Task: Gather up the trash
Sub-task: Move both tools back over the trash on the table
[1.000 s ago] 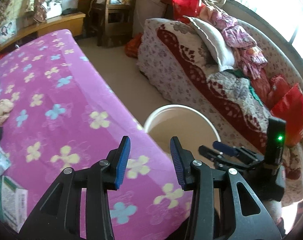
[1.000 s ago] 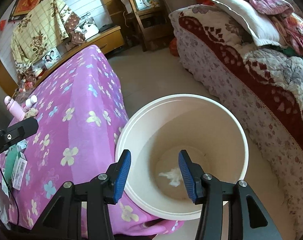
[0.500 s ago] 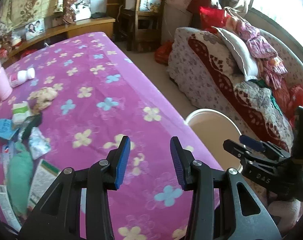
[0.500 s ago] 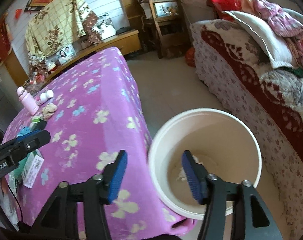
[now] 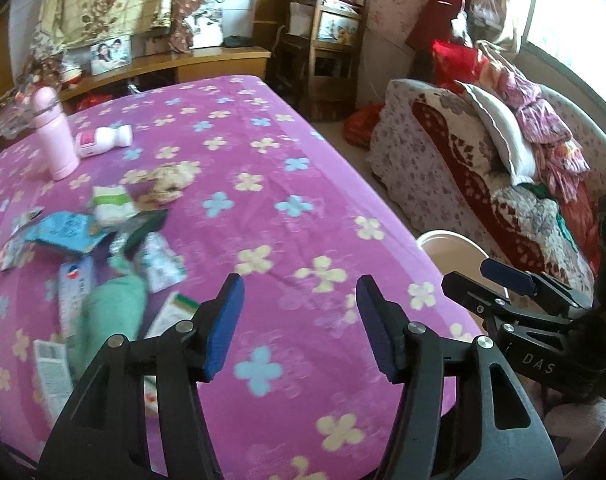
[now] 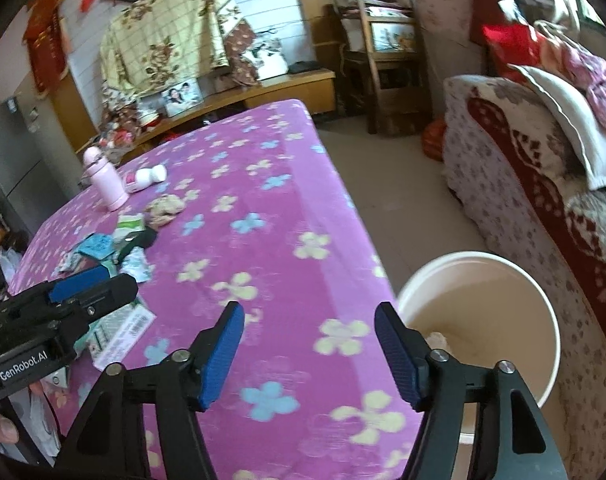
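Several pieces of trash lie on the purple flowered table: wrappers and packets (image 5: 115, 256), a crumpled brownish wad (image 5: 167, 186) and a paper slip (image 6: 121, 330). A cream bucket (image 6: 503, 276) stands on the floor by the table's right edge, with a white scrap (image 6: 437, 338) inside. My left gripper (image 5: 299, 324) is open and empty above the table's near part. My right gripper (image 6: 309, 354) is open and empty over the table edge beside the bucket. Each gripper shows in the other's view.
A pink bottle (image 5: 55, 140) stands and a white bottle (image 5: 103, 142) lies at the table's far left. A sofa (image 5: 463, 168) with pillows and clothes runs along the right. A wooden chair (image 5: 323, 68) and a low cabinet (image 6: 271, 92) stand behind.
Both grippers have swung left, away from the bucket and toward the table. The trash pile has come into view. Both jaws have opened a little wider.
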